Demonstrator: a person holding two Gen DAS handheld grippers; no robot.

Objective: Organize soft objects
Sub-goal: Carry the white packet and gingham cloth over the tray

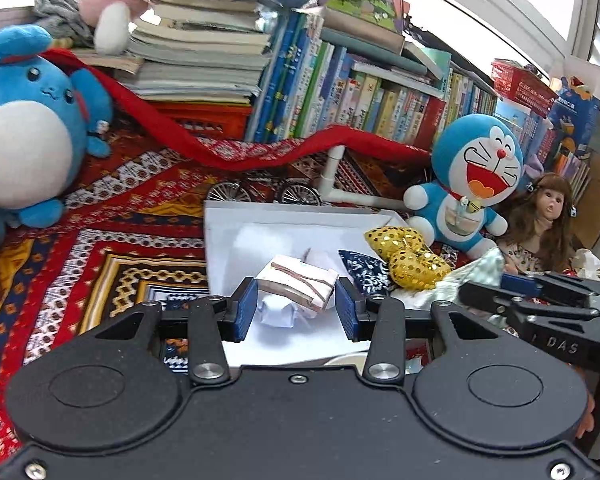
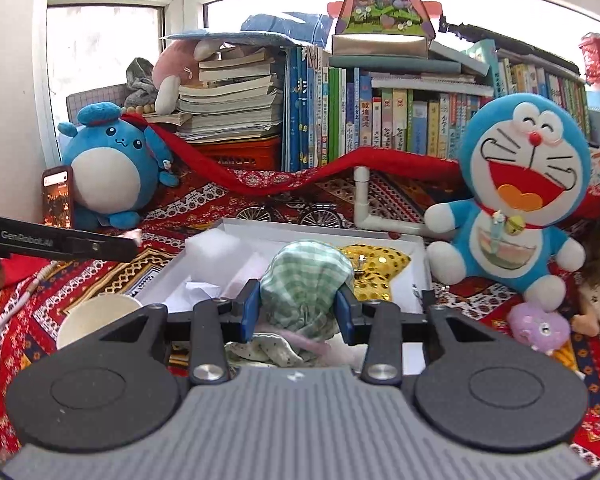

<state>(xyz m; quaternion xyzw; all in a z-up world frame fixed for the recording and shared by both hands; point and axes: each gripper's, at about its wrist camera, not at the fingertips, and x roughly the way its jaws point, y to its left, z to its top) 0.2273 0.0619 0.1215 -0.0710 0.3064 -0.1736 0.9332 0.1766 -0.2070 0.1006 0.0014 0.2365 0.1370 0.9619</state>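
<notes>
1. Blue-padded left gripper (image 1: 296, 306) points forward and downward over the white box (image 1: 220, 248); jaws narrow, set on either side of a small folded bundle (image 1: 298, 282) in white and pink with brown bands. Pads appear to press its sides; bundle sits between the fingertips, above the box floor.
2. Right gripper (image 2: 298, 310) points forward and downward at the same box (image 2: 236, 226); jaws narrow, clamped on a green checked cloth pouch (image 2: 306, 280), which bulges up above the pads.
3. Right gripper also shows in the left wrist view at the right edge (image 1: 512, 284), just beside the box.
4. Box contents: gold sequin bow (image 1: 408, 258), blue-and-white patterned cloth piece (image 1: 362, 270), white foam block (image 2: 216, 250), crumpled white paper (image 2: 198, 290).
5. Surroundings on the patterned red table cloth (image 1: 112, 216): round blue plush (image 1: 28, 136) at left, blue cat plush (image 1: 472, 184) at right, doll (image 1: 540, 216) just beside the cat plush, paper cup (image 2: 96, 316) near the box's near-left corner.
</notes>
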